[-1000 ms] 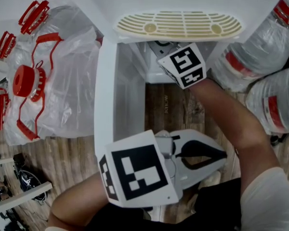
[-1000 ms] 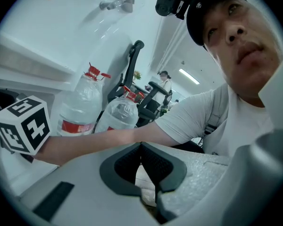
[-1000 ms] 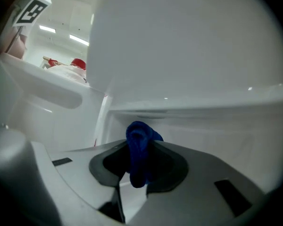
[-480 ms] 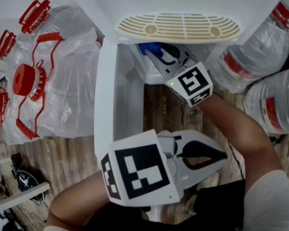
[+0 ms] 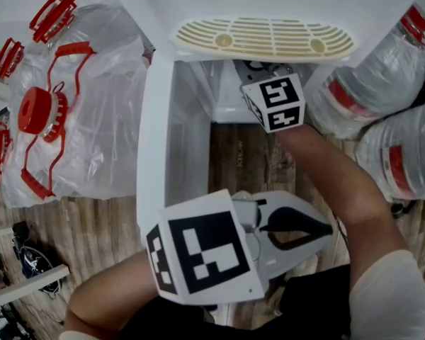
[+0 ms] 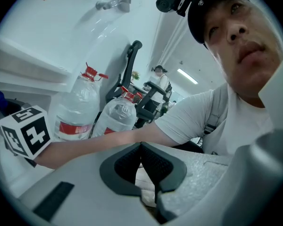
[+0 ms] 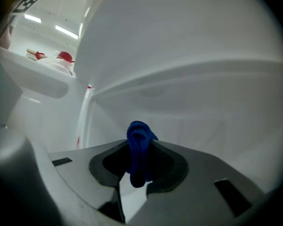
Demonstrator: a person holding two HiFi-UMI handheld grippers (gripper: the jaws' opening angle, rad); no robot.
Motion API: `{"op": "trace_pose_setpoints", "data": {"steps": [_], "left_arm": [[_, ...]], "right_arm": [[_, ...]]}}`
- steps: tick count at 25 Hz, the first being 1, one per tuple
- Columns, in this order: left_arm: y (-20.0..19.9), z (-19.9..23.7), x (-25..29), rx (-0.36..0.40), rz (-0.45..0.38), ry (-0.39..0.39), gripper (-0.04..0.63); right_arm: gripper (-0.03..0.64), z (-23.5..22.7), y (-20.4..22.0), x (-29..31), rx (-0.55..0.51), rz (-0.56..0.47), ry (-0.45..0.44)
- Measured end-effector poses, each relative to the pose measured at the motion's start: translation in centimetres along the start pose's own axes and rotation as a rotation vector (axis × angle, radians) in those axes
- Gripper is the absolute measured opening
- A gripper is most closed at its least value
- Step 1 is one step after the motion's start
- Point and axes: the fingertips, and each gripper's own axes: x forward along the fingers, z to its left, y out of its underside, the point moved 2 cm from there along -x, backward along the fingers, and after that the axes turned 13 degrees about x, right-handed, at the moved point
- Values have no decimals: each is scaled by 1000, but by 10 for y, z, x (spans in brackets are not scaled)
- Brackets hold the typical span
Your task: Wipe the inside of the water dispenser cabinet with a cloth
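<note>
The white dispenser cabinet (image 5: 191,119) stands open, its door (image 5: 154,140) swung toward me on the left. My right gripper (image 7: 140,147) is shut on a blue cloth (image 7: 139,152) and faces the cabinet's white inner wall (image 7: 193,93). In the head view only its marker cube (image 5: 273,101) shows at the cabinet mouth; jaws and cloth are hidden inside. My left gripper (image 5: 331,227) hangs low in front of the cabinet, shut, with nothing between its jaws. In the left gripper view the jaws (image 6: 141,147) point back at the person's right arm (image 6: 108,142).
A beige drip tray (image 5: 265,37) juts out above the cabinet opening. Full water bottles (image 5: 382,76) stand close at the right. Bagged empty bottles with red caps (image 5: 71,105) lie at the left. Wooden floor (image 5: 248,158) shows below the cabinet.
Half a second ago the right gripper was drawn out with the blue cloth in sight at the opening. It has pushed back in, hiding the cloth. The left gripper has not moved.
</note>
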Motion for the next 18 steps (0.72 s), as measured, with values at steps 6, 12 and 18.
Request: {"op": "trace_pose_setpoints", "data": {"steps": [6,12,18], "left_arm": [[3,-3,2,-4,21,2,0],[3,-2,-2,-16,16,-3,0],[1,-2,0,-16,12,-3,0]], "right_arm": [[91,-16,0,29,-15,-7,80],[91,-35,26,47,-22,52,140],[91,-35,83,55,-2,229,126]]}}
